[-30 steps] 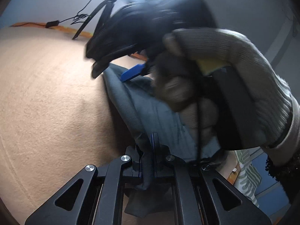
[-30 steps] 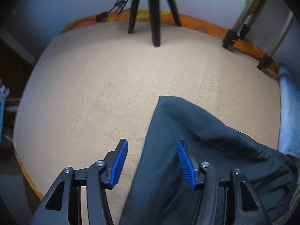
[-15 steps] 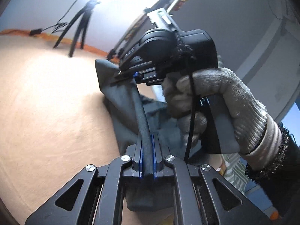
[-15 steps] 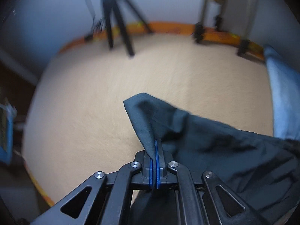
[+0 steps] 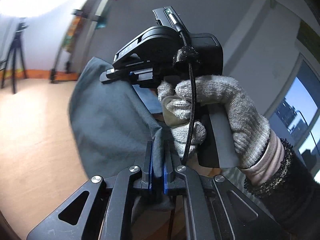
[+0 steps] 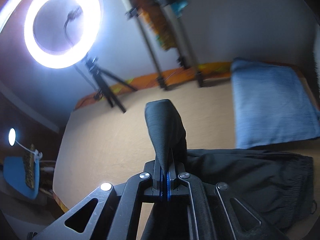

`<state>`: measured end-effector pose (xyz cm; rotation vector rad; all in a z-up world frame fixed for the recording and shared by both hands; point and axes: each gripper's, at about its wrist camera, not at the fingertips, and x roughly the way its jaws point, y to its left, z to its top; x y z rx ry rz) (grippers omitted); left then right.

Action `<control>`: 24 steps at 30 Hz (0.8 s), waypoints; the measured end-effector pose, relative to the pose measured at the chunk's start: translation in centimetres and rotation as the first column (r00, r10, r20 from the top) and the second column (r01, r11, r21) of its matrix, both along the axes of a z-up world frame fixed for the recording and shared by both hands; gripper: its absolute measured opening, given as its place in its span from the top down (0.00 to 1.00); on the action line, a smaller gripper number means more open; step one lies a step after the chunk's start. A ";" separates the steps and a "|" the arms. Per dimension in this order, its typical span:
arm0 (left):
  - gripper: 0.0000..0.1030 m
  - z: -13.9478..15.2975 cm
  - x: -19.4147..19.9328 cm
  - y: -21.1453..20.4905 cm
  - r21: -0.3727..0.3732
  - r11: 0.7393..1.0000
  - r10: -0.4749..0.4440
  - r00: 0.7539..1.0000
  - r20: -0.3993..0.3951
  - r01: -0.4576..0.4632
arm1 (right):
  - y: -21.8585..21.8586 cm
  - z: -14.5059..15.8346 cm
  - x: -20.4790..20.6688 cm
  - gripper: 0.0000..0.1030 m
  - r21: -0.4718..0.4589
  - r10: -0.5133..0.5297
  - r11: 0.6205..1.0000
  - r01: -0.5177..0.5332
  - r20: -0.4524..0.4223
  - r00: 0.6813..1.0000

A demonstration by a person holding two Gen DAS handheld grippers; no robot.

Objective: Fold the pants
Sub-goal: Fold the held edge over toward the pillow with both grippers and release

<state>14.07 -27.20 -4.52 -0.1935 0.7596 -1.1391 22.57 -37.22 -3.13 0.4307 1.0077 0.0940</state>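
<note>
One pair of dark pants (image 6: 250,172) is lifted off the tan bed (image 6: 104,140), with one folded blue cloth (image 6: 270,106) lying beyond it on the bed. Two grippers pinch it: the left gripper (image 5: 158,166) is clamped on a bunched fold, and the right gripper (image 6: 164,180) is pressed together on an upstanding tip. One gloved hand (image 5: 216,112) grips the right gripper's handle just beside the pants, knuckles upright.

Dark charcoal-grey pants (image 6: 250,172), plain and unpatterned, lie over a tan surface (image 6: 104,140) with an orange strip along its far edge. A folded light blue cloth (image 6: 274,104) sits near the far right corner. Both black hand-held grippers have blue pads (image 5: 165,180). A speckled grey knit glove (image 5: 220,108) covers the person's right hand.
</note>
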 end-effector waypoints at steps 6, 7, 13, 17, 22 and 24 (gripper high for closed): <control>0.94 -0.7 -0.3 -7.6 0.060 0.991 -0.121 0.993 0.005 0.121 | -8.1 -1.3 -2.4 1.00 0.026 -0.087 0.996 0.087 0.013 0.996; 0.94 -1.0 -0.4 -9.0 0.074 0.987 -0.141 0.990 0.005 0.141 | -9.4 -1.7 -2.9 1.00 0.033 -0.101 0.994 0.101 0.012 0.995; 0.94 -3.3 -0.7 -15.7 0.132 0.966 -0.222 0.975 -0.019 0.223 | -16.7 -4.6 -4.8 1.00 0.054 -0.177 0.983 0.177 -0.008 0.984; 0.95 -4.2 0.2 -20.1 0.159 0.954 -0.253 0.967 -0.025 0.253 | -20.3 -6.3 -4.9 1.00 0.062 -0.194 0.979 0.194 -0.012 0.981; 0.95 -6.0 0.8 -23.2 0.168 0.945 -0.274 0.960 -0.053 0.279 | -23.9 -8.4 -5.1 1.00 0.078 -0.181 0.980 0.182 -0.023 0.983; 0.95 -6.7 1.0 -23.4 0.166 0.945 -0.275 0.959 -0.065 0.283 | -24.9 -9.3 -5.1 1.00 0.088 -0.180 0.979 0.181 -0.028 0.983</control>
